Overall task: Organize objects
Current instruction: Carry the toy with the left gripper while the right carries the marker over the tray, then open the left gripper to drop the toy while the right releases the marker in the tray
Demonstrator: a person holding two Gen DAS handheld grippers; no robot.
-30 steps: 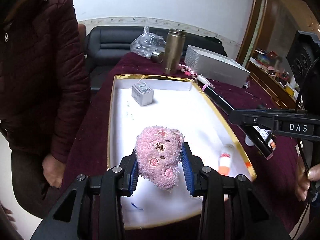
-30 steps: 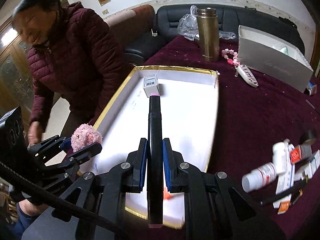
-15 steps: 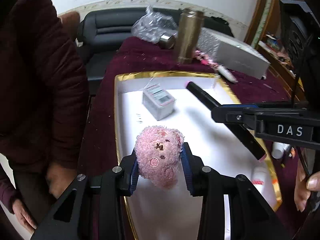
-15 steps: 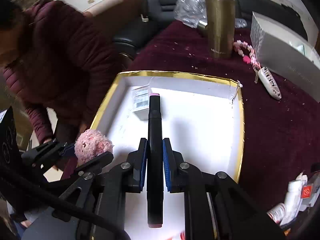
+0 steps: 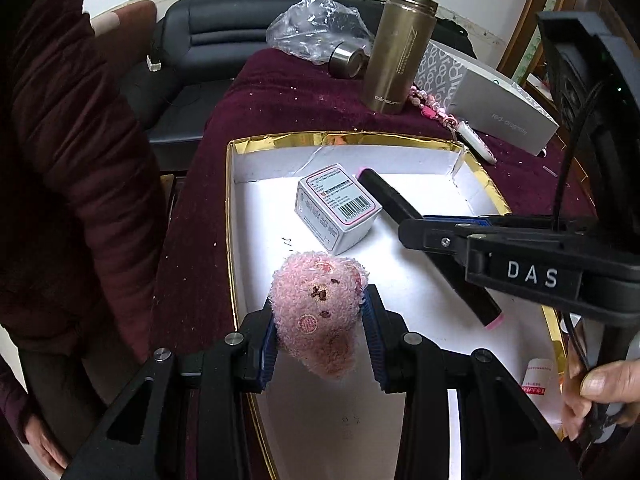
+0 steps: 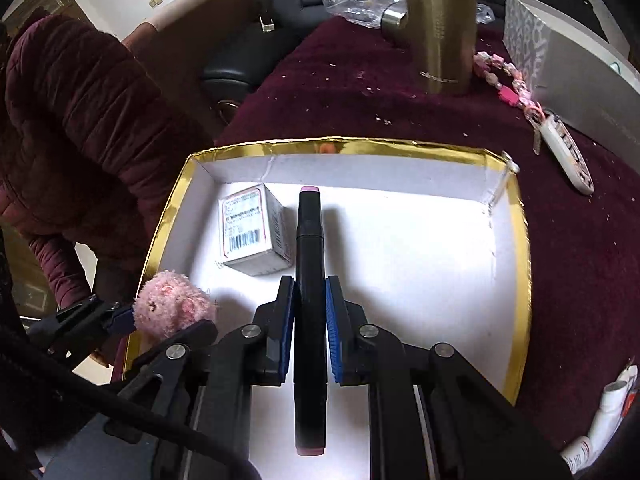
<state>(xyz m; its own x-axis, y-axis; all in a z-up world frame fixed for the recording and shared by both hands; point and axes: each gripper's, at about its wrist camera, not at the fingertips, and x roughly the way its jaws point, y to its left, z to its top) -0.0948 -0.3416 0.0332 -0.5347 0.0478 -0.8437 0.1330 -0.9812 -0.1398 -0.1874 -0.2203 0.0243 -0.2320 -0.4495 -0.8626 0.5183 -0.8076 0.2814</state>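
Observation:
My left gripper point(image 5: 320, 320) is shut on a fluffy pink plush toy point(image 5: 318, 316), held over the near left part of a white tray with a gold rim point(image 5: 230, 216). My right gripper point(image 6: 310, 308) is shut on a black marker with pink ends point(image 6: 309, 240), which points toward the tray's far wall. A small white carton with a barcode label point(image 6: 250, 230) lies in the tray just left of the marker's tip. In the right wrist view the plush toy point(image 6: 172, 310) and the left gripper point(image 6: 160, 320) hang at the tray's left rim.
A gold thermos flask point(image 5: 398, 52), a crumpled plastic bag point(image 5: 316, 28), a pink bead string point(image 6: 508, 80) and a grey box point(image 5: 492, 108) stand on the dark red tablecloth beyond the tray. Small white bottles point(image 6: 608, 412) lie right of it. A person in a maroon jacket point(image 5: 68, 160) stands at the left.
Both grippers moved forward and lower over the tray, toward its far end. The marker's tip now sits beside the carton. Both grips stayed the same.

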